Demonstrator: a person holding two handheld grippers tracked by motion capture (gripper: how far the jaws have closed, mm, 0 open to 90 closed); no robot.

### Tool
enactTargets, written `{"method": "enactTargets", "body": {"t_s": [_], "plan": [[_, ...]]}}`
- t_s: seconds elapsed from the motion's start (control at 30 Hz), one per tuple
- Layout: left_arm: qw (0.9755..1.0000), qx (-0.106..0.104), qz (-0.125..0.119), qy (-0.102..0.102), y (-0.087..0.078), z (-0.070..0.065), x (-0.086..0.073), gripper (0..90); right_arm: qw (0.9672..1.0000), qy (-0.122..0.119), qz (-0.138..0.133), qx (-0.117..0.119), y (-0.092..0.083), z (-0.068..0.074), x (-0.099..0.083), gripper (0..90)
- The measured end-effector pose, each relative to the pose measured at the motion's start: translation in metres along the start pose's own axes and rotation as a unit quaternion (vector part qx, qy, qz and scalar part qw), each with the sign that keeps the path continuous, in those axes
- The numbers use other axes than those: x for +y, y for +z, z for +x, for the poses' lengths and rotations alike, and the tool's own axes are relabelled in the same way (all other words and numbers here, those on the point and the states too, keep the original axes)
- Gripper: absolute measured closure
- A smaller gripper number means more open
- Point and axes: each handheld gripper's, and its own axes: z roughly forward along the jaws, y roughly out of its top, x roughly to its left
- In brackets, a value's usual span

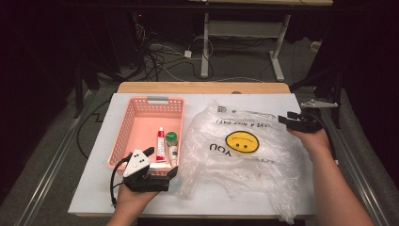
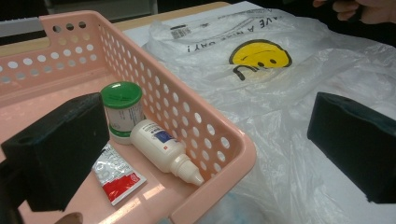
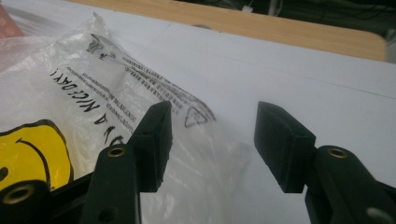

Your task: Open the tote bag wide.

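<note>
Tube point(image 2: 116, 176) — upper part hidden behind tool.

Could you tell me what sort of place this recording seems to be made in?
Probably a lab or workshop set up for recording: a white-topped table in a dark room, loose cables on the floor, and an adjustable desk frame behind.

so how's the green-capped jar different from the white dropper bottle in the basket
The green-capped jar stands upright; the white dropper bottle lies on its side, nozzle toward the basket's near corner. The jar is squat with a broad flat green lid, while the bottle is slimmer, all white, and tapers to a pointed tip. The bottle carries a blue label; the jar's is pale. Both sit inside the pink basket by its perforated wall, side by side.
</note>
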Motion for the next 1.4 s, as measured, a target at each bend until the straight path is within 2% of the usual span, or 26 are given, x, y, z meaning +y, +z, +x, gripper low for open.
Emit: {"method": "enactTargets", "body": {"t_s": [0.13, 0.23, 0.3, 0.33, 0.37, 0.43, 0.47, 0.53, 0.77, 0.97, 1.0, 1.07, 1.13, 1.17, 1.2, 1.33, 1.4], "plan": [[1.0, 0.0, 0.002, 0.0, 0.001, 0.0, -0.001, 0.0, 0.9998, 0.003, 0.013, 0.017, 0.019, -0.004, 0.007, 44.7], [1.0, 0.0, 0.004, 0.0, 0.002, 0.0, -0.001, 0.0, 0.9992, -0.006, 0.034, 0.021, 0.033, -0.002, 0.008, 44.6], [1.0, -0.001, 0.006, 0.001, 0.003, 0.001, -0.002, 0.0, 0.9984, -0.008, 0.046, 0.031, 0.041, -0.001, 0.008, 47.5], [1.0, -0.001, 0.007, 0.002, 0.003, 0.001, -0.002, 0.0, 0.9977, -0.009, 0.054, 0.039, 0.044, 0.001, 0.007, 51.6], [1.0, -0.001, 0.005, 0.001, 0.003, 0.001, -0.001, 0.0, 0.9971, -0.013, 0.063, 0.041, 0.047, 0.003, 0.006, 60.3], [1.0, -0.001, 0.003, 0.001, 0.002, 0.001, -0.001, 0.0, 0.9962, -0.03, 0.075, 0.032, 0.053, 0.007, 0.004, 83.3], [1.0, -0.001, 0.003, 0.001, 0.002, 0.0, -0.001, 0.0, 0.9959, -0.036, 0.079, 0.025, 0.054, 0.008, 0.003, 90.0], [1.0, -0.002, 0.003, 0.001, 0.002, 0.0, -0.001, 0.0, 0.9964, -0.03, 0.077, 0.017, 0.053, 0.009, 0.002, 90.0], [1.0, -0.006, 0.003, 0.004, 0.002, -0.002, 0.0, 0.0, 0.9985, -0.011, 0.046, -0.028, 0.034, -0.005, -0.001, 90.0], [0.9999, -0.008, 0.003, 0.005, 0.003, -0.004, 0.0, 0.0, 0.9971, 0.014, 0.029, -0.068, 0.009, -0.03, -0.013, 90.0], [0.9999, -0.009, 0.003, 0.006, 0.003, -0.004, 0.0, 0.0, 0.9971, 0.014, 0.029, -0.068, 0.009, -0.03, -0.013, 90.0], [0.9999, -0.01, 0.004, 0.008, 0.004, -0.005, 0.001, 0.0, 0.9951, 0.028, 0.019, -0.093, -0.005, -0.044, -0.021, 90.0], [0.9999, -0.01, 0.004, 0.009, 0.004, -0.005, 0.001, 0.0, 0.9931, 0.044, 0.013, -0.108, -0.016, -0.053, -0.028, 90.0], [0.9999, -0.011, 0.005, 0.009, 0.005, -0.005, 0.001, 0.0, 0.9931, 0.044, 0.013, -0.108, -0.016, -0.053, -0.028, 90.0], [0.9999, -0.011, 0.005, 0.01, 0.005, -0.005, 0.001, 0.0, 0.9909, 0.053, 0.009, -0.123, -0.026, -0.059, -0.036, 90.0], [0.9998, -0.014, 0.005, 0.012, 0.006, -0.005, 0.001, 0.0, 0.9874, 0.069, 0.003, -0.142, -0.044, -0.063, -0.057, 90.0], [0.9998, -0.016, 0.006, 0.014, 0.007, -0.005, 0.002, 0.0, 0.9871, 0.073, 0.003, -0.143, -0.049, -0.062, -0.062, 90.0]]}}
